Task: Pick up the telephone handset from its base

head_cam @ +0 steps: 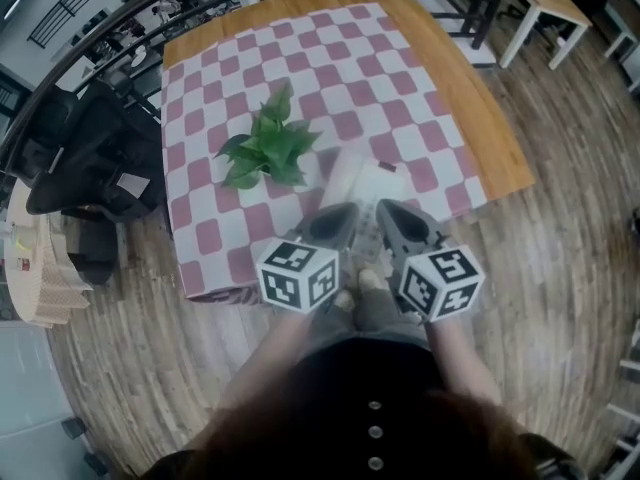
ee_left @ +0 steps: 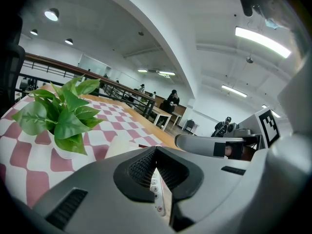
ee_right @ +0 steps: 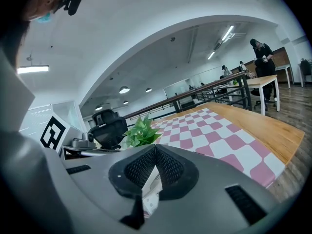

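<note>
Left hand-held gripper (head_cam: 338, 216) and right hand-held gripper (head_cam: 393, 216), both clenched and empty, pointed at the white telephone (head_cam: 366, 182), seemingly lined up to grasp it

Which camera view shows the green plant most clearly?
The left gripper view: the plant is near, large and sharp. The head view shows it whole but only from above; the right gripper view shows it small, behind the gripper's body.

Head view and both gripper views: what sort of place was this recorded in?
Most likely an open-plan office or shared workspace. A black office chair stands beside the cloth-covered wooden table, more desks with people at them stand past a metal railing, and strip lights line the ceiling.
</note>
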`<state>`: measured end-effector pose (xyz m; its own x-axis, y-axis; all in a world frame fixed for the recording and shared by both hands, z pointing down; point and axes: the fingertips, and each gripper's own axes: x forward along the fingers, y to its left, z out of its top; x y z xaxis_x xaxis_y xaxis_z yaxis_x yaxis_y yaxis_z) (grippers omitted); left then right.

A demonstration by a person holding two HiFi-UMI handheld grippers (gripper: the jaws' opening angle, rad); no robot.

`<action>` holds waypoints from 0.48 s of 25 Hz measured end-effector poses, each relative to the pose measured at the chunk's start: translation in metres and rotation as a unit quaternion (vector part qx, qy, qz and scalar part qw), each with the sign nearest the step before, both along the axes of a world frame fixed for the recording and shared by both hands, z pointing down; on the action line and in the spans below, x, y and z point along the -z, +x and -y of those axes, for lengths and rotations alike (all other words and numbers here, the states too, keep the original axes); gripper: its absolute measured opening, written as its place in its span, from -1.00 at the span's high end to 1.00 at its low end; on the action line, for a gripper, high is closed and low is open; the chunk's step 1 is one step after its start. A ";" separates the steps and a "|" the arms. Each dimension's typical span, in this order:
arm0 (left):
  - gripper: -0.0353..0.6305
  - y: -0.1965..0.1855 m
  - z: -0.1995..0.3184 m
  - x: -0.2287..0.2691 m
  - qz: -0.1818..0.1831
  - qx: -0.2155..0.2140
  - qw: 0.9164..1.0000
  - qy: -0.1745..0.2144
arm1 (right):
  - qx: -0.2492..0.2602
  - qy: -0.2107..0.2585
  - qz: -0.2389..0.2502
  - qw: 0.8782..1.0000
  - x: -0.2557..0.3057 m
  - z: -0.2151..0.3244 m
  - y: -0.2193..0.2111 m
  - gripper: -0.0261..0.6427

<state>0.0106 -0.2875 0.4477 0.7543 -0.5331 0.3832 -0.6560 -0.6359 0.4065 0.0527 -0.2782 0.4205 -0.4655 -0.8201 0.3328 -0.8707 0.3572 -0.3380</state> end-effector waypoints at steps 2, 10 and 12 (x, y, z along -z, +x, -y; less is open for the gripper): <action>0.87 0.003 0.003 -0.005 0.004 0.008 1.000 -0.005 | 0.006 -0.007 -0.001 1.000 -0.006 0.005 -0.001 0.89; 0.87 0.000 0.016 -0.020 0.019 0.037 0.999 -0.022 | 0.013 -0.024 0.001 1.000 -0.018 0.017 0.002 0.89; 0.87 -0.001 0.018 -0.024 0.027 0.040 0.999 -0.024 | 0.016 -0.029 0.001 0.999 -0.022 0.018 0.001 0.89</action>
<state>0.0092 -0.3052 0.4716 0.6876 -0.5713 0.4481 -0.7257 -0.5616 0.3976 0.0541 -0.2958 0.4429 -0.4922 -0.7841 0.3781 -0.8582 0.3644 -0.3615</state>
